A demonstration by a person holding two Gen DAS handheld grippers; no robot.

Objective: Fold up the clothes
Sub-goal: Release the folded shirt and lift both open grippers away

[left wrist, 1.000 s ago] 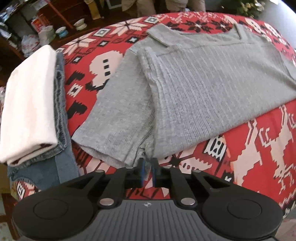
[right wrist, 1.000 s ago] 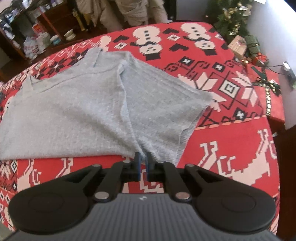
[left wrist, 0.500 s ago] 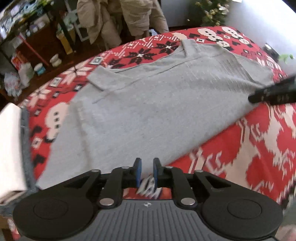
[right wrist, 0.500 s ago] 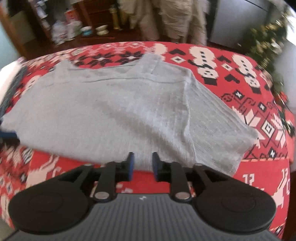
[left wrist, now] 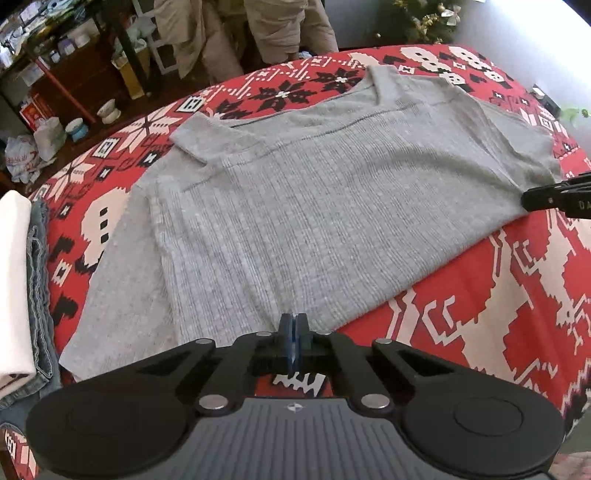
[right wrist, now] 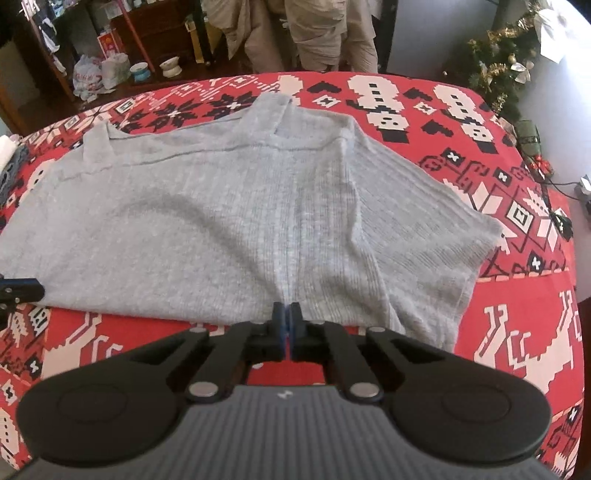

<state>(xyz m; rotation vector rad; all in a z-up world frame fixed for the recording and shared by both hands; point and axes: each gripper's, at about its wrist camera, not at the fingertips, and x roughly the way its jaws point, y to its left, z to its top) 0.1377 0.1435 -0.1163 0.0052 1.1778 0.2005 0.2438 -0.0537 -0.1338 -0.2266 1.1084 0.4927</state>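
Note:
A grey ribbed shirt (left wrist: 332, 206) lies spread on the red patterned tablecloth (left wrist: 498, 332), collar at the far side. My left gripper (left wrist: 293, 322) is at the shirt's near hem, its jaws closing tight on the fabric edge, which puckers toward the tips. My right gripper (right wrist: 286, 311) is further right along the same hem, its jaws closing on the cloth in the same way, with creases running into the tips. Each gripper shows in the other's view: the right gripper (left wrist: 554, 197) at the right edge, the left gripper (right wrist: 18, 291) at the left edge.
A stack of folded white cloth (left wrist: 13, 280) on denim (left wrist: 38, 295) sits at the table's left edge. A person (right wrist: 325, 33) stands beyond the far edge. Shelves with cups (left wrist: 107, 110) are at the back left, a decorated tree (right wrist: 506, 55) at the back right.
Both grippers moved inward along the near hem from the sleeve ends. Half a second ago their jaws stood apart; now they are pressed together on the hem.

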